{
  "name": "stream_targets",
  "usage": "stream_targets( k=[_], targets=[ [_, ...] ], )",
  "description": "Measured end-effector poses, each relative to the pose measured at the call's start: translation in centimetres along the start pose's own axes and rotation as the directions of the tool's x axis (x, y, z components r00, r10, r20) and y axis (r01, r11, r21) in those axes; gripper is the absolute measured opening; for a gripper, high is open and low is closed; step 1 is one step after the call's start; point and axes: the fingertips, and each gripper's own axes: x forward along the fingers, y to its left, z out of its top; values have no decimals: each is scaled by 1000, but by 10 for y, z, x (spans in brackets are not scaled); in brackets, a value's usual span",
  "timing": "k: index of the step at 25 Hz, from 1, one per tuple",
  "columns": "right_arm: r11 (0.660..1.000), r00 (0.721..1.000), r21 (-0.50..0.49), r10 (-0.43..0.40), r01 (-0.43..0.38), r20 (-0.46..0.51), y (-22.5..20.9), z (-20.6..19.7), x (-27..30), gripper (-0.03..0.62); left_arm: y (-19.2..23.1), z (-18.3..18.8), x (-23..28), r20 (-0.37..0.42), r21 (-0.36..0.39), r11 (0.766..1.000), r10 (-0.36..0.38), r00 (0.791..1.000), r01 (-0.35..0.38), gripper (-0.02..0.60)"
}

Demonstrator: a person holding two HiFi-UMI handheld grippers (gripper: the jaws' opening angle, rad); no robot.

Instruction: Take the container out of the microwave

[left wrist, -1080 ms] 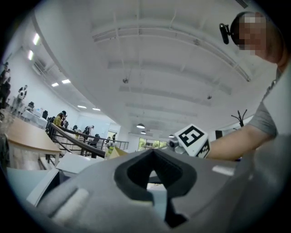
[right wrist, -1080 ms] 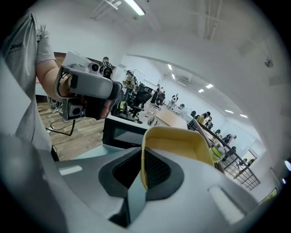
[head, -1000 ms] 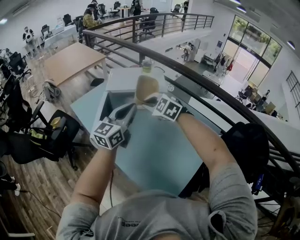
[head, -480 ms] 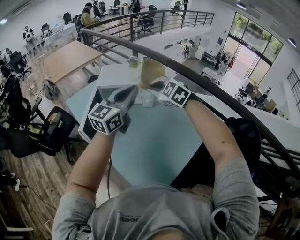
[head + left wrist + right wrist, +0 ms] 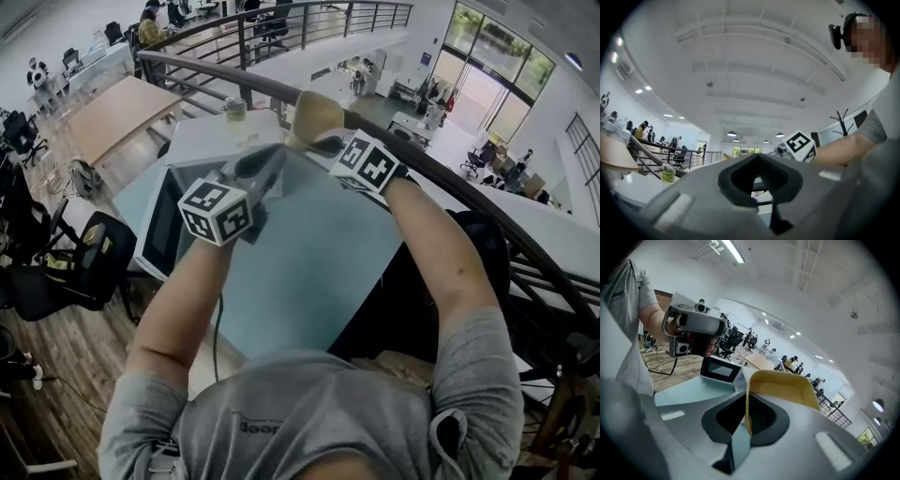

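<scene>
The container, a pale yellow tub, is already out of the microwave and hangs in the air above the far edge of the tabletop, well clear of the oven's dark front. It is carried by the right gripper, whose jaws are clenched on one thin side wall; the right gripper view shows that wall pinched edge-on between the pads with the open top turned away from the camera. Gripping the rim like this probably keeps the jaws out of the tub, though a hold on one wall lets it tilt or flex easily. The left gripper hovers just beside it on the left, jaws closed together with nothing between them, likely kept close as a guard or because its part is done. The microwave sits at the tabletop's left corner with a small bottle on its white top; whether its door is open I cannot tell. Next comes, I judge, a bare patch of tabletop to set the tub down
</scene>
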Motion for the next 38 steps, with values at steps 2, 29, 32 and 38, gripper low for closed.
stream_targets(
  k=[2,29,32,38],
  targets=[
    [1000,1000,17,-13,14,-15,-5,-15,-10,17,-7,-5,13,-6,-5,1000,-18,1000,18,19],
    [960,981,261,-47,95,-186,-21,-255,-29,17,-49,-186,155,-171,-144,980,-159,972,134,18],
    [952,977,289,-37,98,-209,-13,-285,-24,17,-56,-212,167,-196,-164,976,-173,965,142,18],
    [931,969,348,-23,110,-246,-2,-346,-6,17,-62,-268,191,-243,-212,966,-200,949,149,19]
  ],
)
